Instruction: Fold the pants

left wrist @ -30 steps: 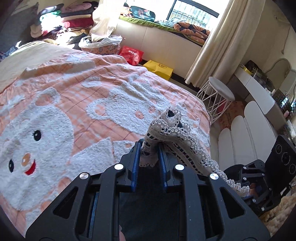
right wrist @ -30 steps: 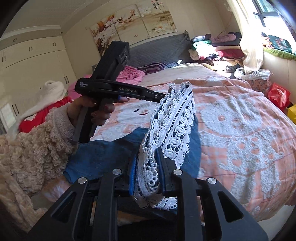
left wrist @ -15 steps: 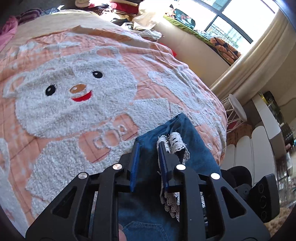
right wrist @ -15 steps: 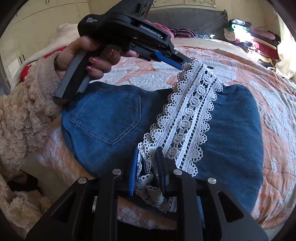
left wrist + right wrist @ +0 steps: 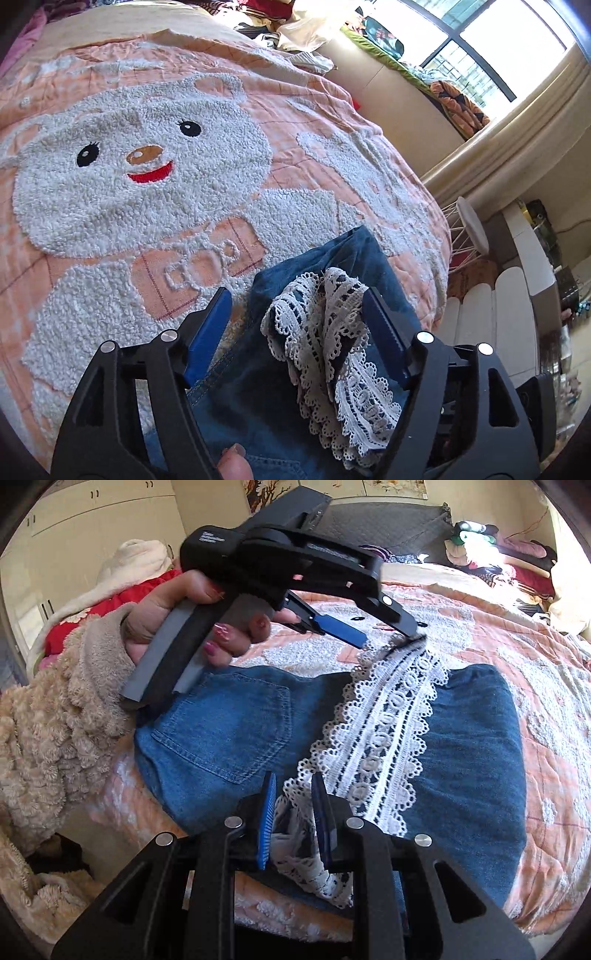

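Observation:
The blue denim pants (image 5: 229,734) lie folded on the bed, back pocket up, with a white lace hem (image 5: 391,723) laid across them. My left gripper (image 5: 295,306) is open, its jaws spread wide on either side of the bunched lace hem (image 5: 325,332), over the denim (image 5: 258,398). It also shows in the right wrist view (image 5: 388,635), open just above the far end of the lace. My right gripper (image 5: 293,794) has its jaws slightly apart around the near end of the lace, which lies loose between them.
The bed is covered by an orange blanket with a white bear (image 5: 147,155). Piles of clothes (image 5: 498,557) lie at the bed's far side. A white stool (image 5: 472,225) and a curtain (image 5: 517,122) stand past the bed's edge.
The hem was carried down and laid on the pants. My left gripper has opened wide and let go of the lace. My right gripper has opened a little.

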The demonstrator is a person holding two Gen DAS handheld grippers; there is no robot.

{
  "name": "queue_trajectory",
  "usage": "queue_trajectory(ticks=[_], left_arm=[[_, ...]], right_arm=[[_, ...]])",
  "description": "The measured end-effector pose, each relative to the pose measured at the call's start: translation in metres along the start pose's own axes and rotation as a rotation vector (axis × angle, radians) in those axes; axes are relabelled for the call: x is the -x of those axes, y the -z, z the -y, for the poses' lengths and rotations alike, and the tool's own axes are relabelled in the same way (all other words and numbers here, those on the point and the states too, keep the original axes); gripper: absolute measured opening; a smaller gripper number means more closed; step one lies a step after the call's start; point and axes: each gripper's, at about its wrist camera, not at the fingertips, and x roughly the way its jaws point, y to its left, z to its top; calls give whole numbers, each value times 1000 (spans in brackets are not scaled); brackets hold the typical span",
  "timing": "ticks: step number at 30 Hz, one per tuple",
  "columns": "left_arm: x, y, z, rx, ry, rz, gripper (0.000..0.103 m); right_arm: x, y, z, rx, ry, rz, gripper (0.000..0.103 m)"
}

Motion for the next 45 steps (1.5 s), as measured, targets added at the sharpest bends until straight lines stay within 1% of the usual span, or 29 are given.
queue_trajectory(ticks=[1,3,4,6,8,9,10,11,12,13,14,15,16,17,20,22,23,25,27,28,29,30,31,33,34,37,40,42,45], left_arm=[[-3,0,2,-2,9,-7,66],[-8,1,4,1,17,-30,65],[-13,2,6,-1,-1,-47,50],[-20,4,10,0,-22,-72,32],[-20,4,9,12,-15,-71,32],[-19,3,10,14,-11,-65,27],[-16,3,10,14,-8,-60,24],[-14,3,10,14,-7,-58,24],[-11,3,9,14,-6,-57,24],[-7,5,7,14,-2,-52,24],[-5,5,6,15,14,-49,26],[-2,6,5,19,32,-48,40],[0,6,3,31,40,-39,53],[2,7,1,41,44,-33,54],[9,7,-2,58,60,-12,54],[10,7,-1,61,72,-6,55],[8,7,1,60,63,-7,56],[0,7,6,44,18,-19,56],[-11,8,10,30,-19,-39,56],[-16,8,11,25,-31,-48,44],[-21,9,12,18,-51,-57,36],[-24,9,13,12,-84,-60,25],[-26,9,12,9,-99,-62,19],[-24,8,9,18,-92,-61,15],[-20,9,8,25,-83,-55,15],[-5,12,7,20,-69,-35,14],[2,16,5,5,-95,-22,14],[-1,20,2,-4,-118,-24,14],[-11,23,-8,26,-128,-37,18]], right_arm=[[-1,0,-2,2,-3,-2,19],[-6,1,-7,27,23,-24,19],[-9,2,-9,35,35,-33,19],[-11,3,-11,43,39,-43,19],[-6,3,-11,44,36,-32,19],[-2,2,-11,44,35,-24,20],[3,2,-9,43,48,-11,25],[9,2,-6,37,67,1,35],[15,2,-2,29,78,7,40],[19,3,2,21,83,9,43],[24,4,6,12,96,14,43],[27,5,9,5,107,15,43],[29,7,10,4,106,7,48],[29,10,9,10,104,0,51],[26,16,-1,37,106,-23,54],[19,19,-10,74,114,-42,61],[15,19,-15,100,129,-52,64],[7,22,-26,152,173,-75,67],[-3,26,-34,199,216,-106,67],[-8,27,-36,214,237,-120,67],[-12,28,-36,223,263,-130,62],[-15,30,-35,226,289,-131,54],[-17,30,-31,218,309,-134,46],[-12,29,-26,182,267,-113,32],[-6,27,-23,162,241,-97,17],[7,21,-23,136,160,-63,17],[8,20,-26,117,89,-53,17],[-1,21,-29,130,104,-81,17],[-9,19,-29,130,96,-104,22]])
